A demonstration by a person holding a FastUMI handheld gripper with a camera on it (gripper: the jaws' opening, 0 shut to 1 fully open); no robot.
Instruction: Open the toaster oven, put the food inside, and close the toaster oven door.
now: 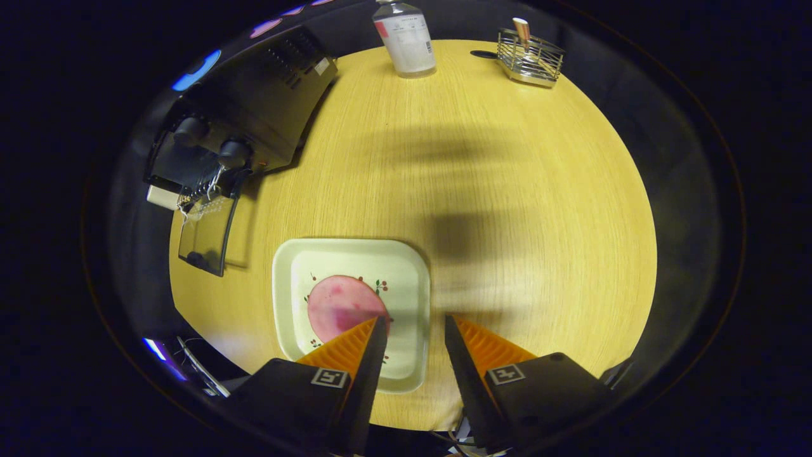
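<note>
Overhead, the claw [415,324] hangs above the round wooden bench [507,190] with its fingers spread apart and nothing between them. One finger lies over a corner of the square plate [406,273], where a flat pink slice of food [339,304] rests (partly hidden by that fingertip). Well beyond the plate, at the bench's far edge, stands the black toaster oven [266,101], its glass door [206,231] swung down open toward the plate. Farther back stand a clear bottle [406,41] and a wire rack [530,60], apart from each other.
</note>
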